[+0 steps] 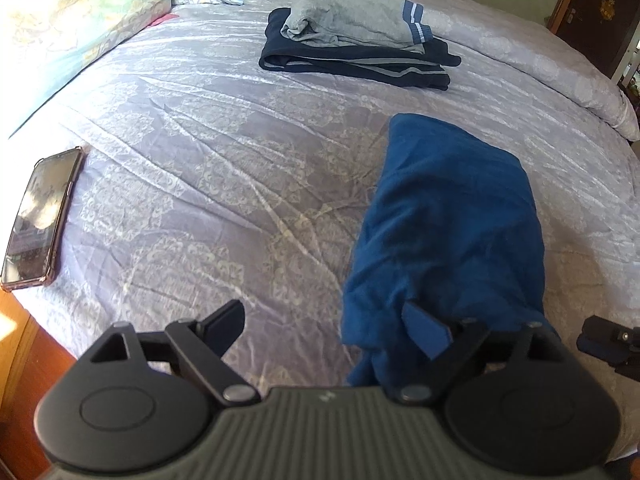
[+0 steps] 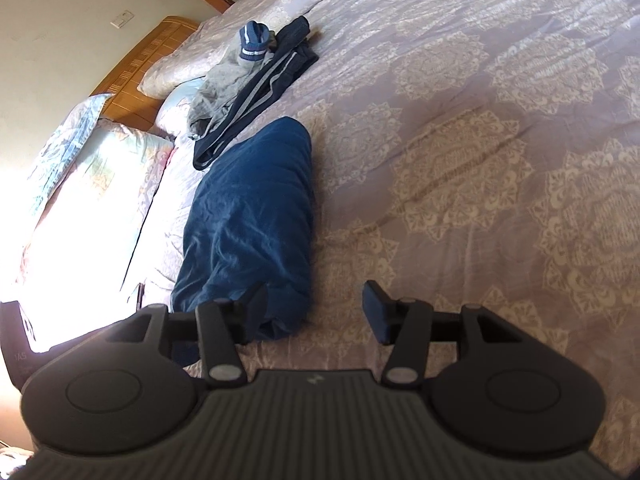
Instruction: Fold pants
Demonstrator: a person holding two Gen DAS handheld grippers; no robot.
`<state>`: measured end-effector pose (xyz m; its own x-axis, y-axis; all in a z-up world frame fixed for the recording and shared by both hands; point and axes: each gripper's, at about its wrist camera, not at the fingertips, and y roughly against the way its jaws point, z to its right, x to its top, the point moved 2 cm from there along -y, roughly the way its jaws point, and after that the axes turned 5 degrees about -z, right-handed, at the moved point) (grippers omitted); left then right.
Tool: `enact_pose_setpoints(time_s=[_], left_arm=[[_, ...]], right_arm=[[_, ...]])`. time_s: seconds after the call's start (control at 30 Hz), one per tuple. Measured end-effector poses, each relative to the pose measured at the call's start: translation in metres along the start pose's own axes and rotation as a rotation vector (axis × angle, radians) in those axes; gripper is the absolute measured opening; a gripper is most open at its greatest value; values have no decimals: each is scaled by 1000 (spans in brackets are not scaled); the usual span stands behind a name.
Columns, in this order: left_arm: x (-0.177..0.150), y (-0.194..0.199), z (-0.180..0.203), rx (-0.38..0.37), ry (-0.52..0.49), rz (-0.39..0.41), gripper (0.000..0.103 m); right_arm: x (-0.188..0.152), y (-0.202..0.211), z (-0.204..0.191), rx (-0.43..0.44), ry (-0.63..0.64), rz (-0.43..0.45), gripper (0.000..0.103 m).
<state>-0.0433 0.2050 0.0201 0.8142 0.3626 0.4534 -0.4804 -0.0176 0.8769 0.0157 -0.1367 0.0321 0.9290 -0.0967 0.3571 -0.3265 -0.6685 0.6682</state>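
Both my jaws stand open, holding nothing. The folded blue pants [image 1: 448,216] could unroll if my left gripper [image 1: 332,320] snags them.

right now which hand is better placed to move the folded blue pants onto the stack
Right, probably. The right gripper has the near end of the blue pants partly between its open fingers. The left gripper only overlaps their near edge with one finger. The stack lies straight beyond.
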Motion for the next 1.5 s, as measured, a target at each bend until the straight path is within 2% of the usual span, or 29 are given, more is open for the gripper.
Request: enact_pose_setpoints(time_s=[0.1,0.57,0.77,0.93,1.13,1.3,1.37,1.43,1.5], left_arm=[[-1,-2,-6,-52,22,-13,92],[6,-16,-22,-207,99,-60,95],[4,-16,-28,-252,136,-71,95],[0,-9,-32,-283,164,-73,95],[-11,26,-42,-399,225,-8,95],[-20,46,-32,-550,225,18,95],[-24,43,-20,-596,215,1,95],[-30,31,-7,-608,213,-35,95],[-35,17,2,-616,232,-82,95]], right_arm=[[0,-3,2,3,-12,-13,56],[1,-13,9,9,-28,-66,61],[3,-14,7,20,-26,-72,61],[2,-26,2,66,-37,-129,61],[13,-39,-3,110,-50,-174,61],[22,-55,-10,111,-41,-188,61],[23,-60,-15,104,-30,-198,58],[20,-63,-22,83,-2,-215,33],[15,-62,-26,91,2,-213,26]])
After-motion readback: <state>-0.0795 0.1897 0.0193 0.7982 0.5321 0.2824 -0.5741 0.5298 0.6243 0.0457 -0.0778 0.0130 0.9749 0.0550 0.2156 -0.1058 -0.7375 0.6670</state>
